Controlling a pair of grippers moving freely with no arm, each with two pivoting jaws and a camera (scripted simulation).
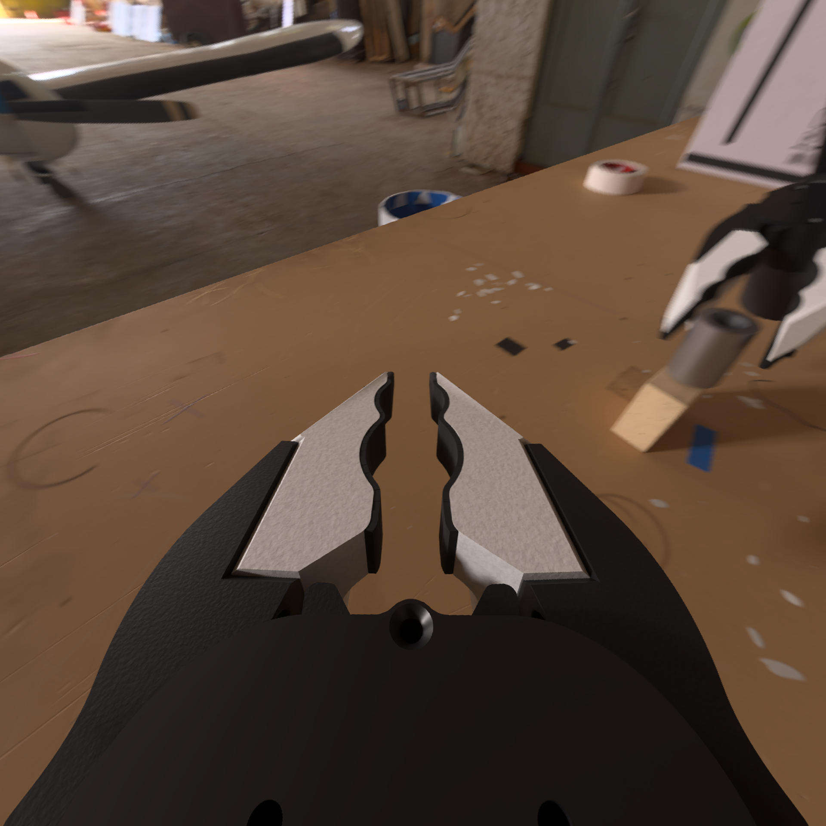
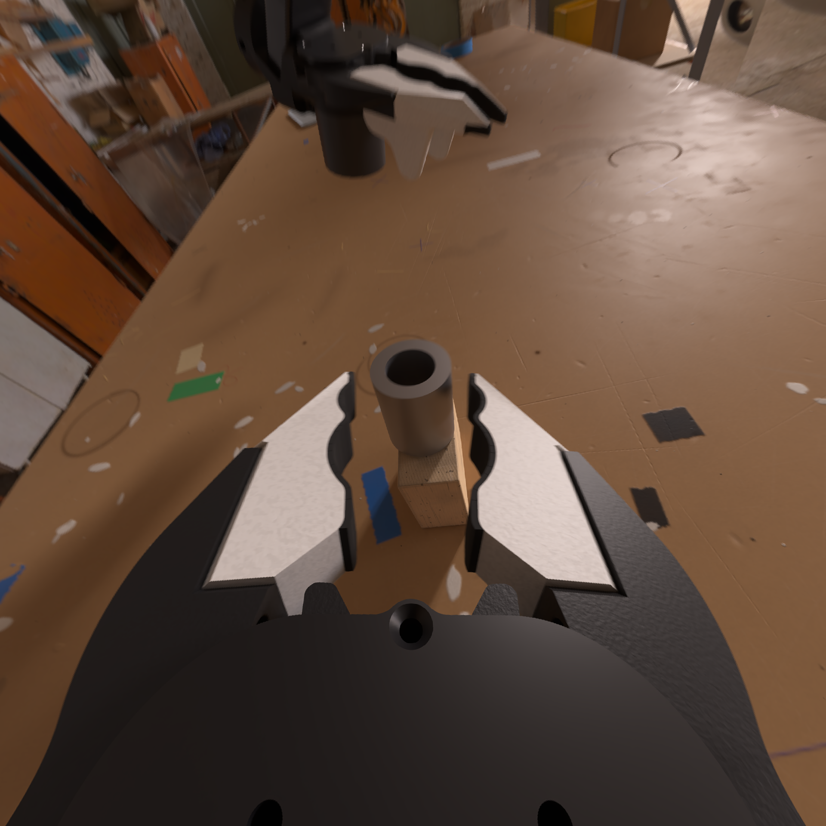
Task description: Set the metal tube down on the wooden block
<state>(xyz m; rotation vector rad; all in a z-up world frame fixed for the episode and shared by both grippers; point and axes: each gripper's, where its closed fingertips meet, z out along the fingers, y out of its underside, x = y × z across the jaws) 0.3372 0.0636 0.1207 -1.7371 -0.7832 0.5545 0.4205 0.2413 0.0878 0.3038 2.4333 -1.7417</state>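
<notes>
Two grippers hang above the brown table [image 2: 581,277]. Left gripper [image 1: 411,375] hovers level over bare tabletop, fingers narrowly parted and empty, the table edge ahead. Right gripper [image 2: 411,380] tilts down, fingers wide, straddling without touching the grey metal tube [image 2: 413,398], which stands upright on the pale wooden block [image 2: 431,496].

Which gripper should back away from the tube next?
Right. The right gripper stands open around the metal tube, which rests upright on the wooden block. The left gripper hangs empty over bare table, well aside.
</notes>
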